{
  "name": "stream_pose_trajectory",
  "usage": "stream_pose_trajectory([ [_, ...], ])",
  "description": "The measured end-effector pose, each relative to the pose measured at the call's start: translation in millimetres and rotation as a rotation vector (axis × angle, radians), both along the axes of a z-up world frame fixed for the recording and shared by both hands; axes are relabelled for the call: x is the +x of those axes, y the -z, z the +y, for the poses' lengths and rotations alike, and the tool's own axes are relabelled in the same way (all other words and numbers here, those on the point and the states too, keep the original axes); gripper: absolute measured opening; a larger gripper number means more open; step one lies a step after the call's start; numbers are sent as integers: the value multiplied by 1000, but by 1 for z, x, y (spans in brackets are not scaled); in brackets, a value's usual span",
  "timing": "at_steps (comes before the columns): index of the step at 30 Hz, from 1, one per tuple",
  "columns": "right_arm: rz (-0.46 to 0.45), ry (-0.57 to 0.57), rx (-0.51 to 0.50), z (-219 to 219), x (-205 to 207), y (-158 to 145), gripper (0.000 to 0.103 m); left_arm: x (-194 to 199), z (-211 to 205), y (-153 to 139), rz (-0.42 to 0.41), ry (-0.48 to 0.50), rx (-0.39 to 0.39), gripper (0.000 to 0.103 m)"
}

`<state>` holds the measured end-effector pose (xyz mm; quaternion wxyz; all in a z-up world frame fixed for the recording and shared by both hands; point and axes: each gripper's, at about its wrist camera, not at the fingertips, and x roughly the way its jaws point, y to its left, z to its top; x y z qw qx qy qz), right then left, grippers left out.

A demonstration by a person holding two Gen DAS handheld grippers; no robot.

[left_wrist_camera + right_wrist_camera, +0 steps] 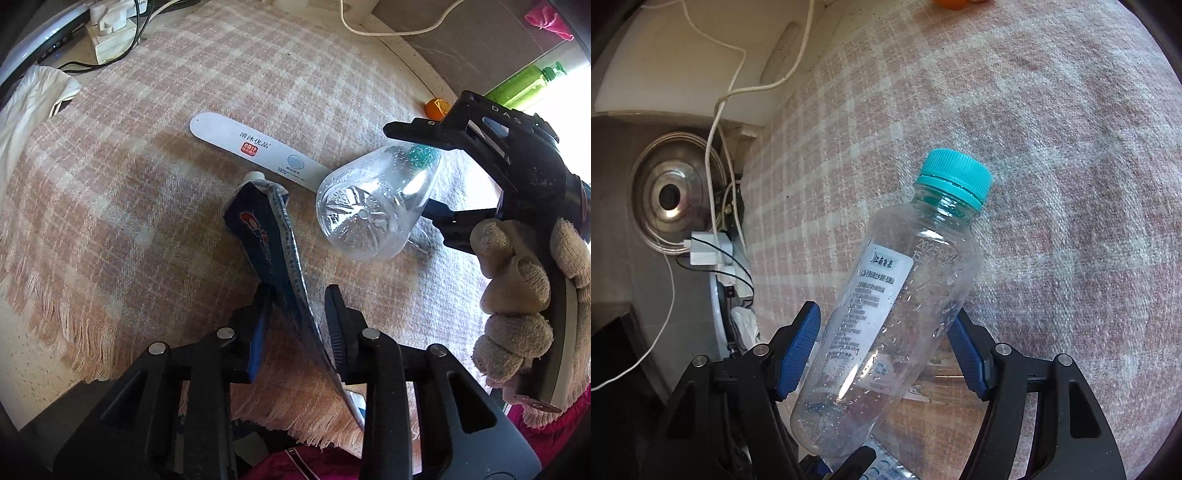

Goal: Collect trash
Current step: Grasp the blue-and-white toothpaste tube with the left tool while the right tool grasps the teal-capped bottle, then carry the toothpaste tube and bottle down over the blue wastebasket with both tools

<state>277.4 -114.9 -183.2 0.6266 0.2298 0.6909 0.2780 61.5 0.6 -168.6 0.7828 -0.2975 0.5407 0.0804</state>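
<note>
Nearest, the left gripper (299,325) is seen clamped on a flattened toothpaste tube (266,243), pinched edge-on toward its crimped tail, the white cap pointing to 12 o'clock. The tube is judged light, soft and floppy; a hold on the stiff crimp is judged safer than one on the slack belly.

At 3 o'clock in the left view, the right gripper (886,354), held in a knit-gloved hand (524,295), is closed around the lower body of a clear plastic bottle (897,302), with its teal cap (955,175) aimed at 1 o'clock in the right view. The bottle looks nearly empty, beaded with droplets inside: light, thin-walled, slick, likely to dent under squeeze. A mid-body grip is judged adequate.

Beyond, a white oblong card (255,151) lies flat on the pink checked blanket (110,184). The cloth is soft and fringed.

Farthest, white cables (716,122), a charger and a steel lid (670,195) are noted at 9 o'clock.
</note>
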Motion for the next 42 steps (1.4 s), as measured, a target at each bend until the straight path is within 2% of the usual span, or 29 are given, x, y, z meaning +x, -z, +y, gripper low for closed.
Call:
stream_pose_trajectory([
  [1,0,3,3,1,0,0,68,-1,2,1,-3,-4,-8,13],
  [3,4,13,17,0,1,1,64,-5,6,0,-8,-8,-22,6],
  [12,-30,40,71,-10,11,-4,57,-14,17,-10,-49,-26,-14,4],
  [20,-124,1,61,-10,19,-24,57,13,3,13,-15,4,-12,4],
  [23,-123,-20,49,-9,20,-22,57,21,5,14,-32,6,-16,4],
  [26,-111,-30,47,-8,18,-18,57,22,4,6,-57,22,-2,1],
  [33,-170,-34,79,-16,20,-32,56,6,18,-14,-109,-4,-16,1],
  [42,-324,-147,83,-32,7,-72,56,-12,29,-32,-127,-10,37,1],
])
